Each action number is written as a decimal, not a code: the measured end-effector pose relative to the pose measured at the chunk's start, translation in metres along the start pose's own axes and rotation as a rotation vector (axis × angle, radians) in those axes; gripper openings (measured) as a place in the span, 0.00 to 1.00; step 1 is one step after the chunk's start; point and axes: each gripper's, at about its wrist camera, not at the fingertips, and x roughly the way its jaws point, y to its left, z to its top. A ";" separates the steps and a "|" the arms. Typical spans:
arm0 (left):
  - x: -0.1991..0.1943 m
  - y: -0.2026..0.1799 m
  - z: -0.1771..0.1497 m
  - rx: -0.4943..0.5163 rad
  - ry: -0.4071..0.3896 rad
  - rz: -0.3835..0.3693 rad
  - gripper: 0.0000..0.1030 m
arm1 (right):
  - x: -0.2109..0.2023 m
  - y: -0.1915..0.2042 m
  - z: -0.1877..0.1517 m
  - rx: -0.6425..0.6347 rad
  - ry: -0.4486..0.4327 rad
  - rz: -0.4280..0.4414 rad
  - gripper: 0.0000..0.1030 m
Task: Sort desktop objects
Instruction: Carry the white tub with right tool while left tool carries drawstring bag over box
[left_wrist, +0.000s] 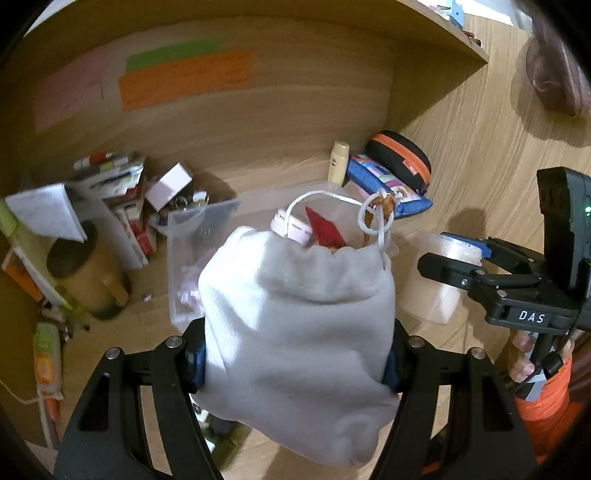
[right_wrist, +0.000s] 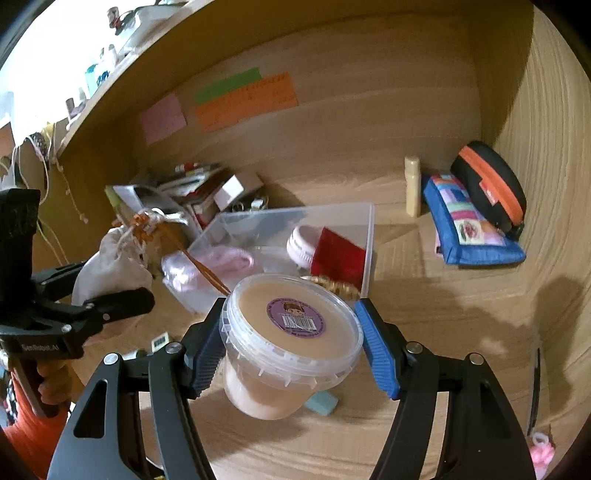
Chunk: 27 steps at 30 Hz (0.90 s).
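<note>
My left gripper (left_wrist: 295, 365) is shut on a white drawstring pouch (left_wrist: 295, 321) and holds it above the desk in front of a clear plastic box (left_wrist: 207, 221). The pouch also shows in the right wrist view (right_wrist: 110, 266). My right gripper (right_wrist: 291, 350) is shut on a clear lidded tub of beige paste (right_wrist: 291, 332) with a purple label, held above the desk near the box's front corner (right_wrist: 365, 236). The tub also shows in the left wrist view (left_wrist: 436, 277). The box holds a pink round case (right_wrist: 303, 243), a red pouch (right_wrist: 340, 254) and a pink bundle (right_wrist: 221, 264).
A blue patchwork pouch (right_wrist: 469, 229), a black and orange case (right_wrist: 491, 184) and a cream bottle (right_wrist: 413, 184) sit at the back right corner. Books, boxes and clips (right_wrist: 199, 188) pile at the back left. A teal eraser (right_wrist: 321, 402) lies under the tub.
</note>
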 end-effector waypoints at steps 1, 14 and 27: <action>0.001 -0.001 0.002 0.003 0.001 0.002 0.67 | 0.000 -0.001 0.003 0.001 -0.006 -0.001 0.63; 0.034 0.012 0.036 0.021 0.002 0.008 0.67 | 0.030 -0.005 0.031 -0.021 -0.014 0.006 0.63; 0.087 0.031 0.042 0.044 0.061 0.006 0.67 | 0.084 -0.010 0.045 -0.047 0.020 -0.019 0.63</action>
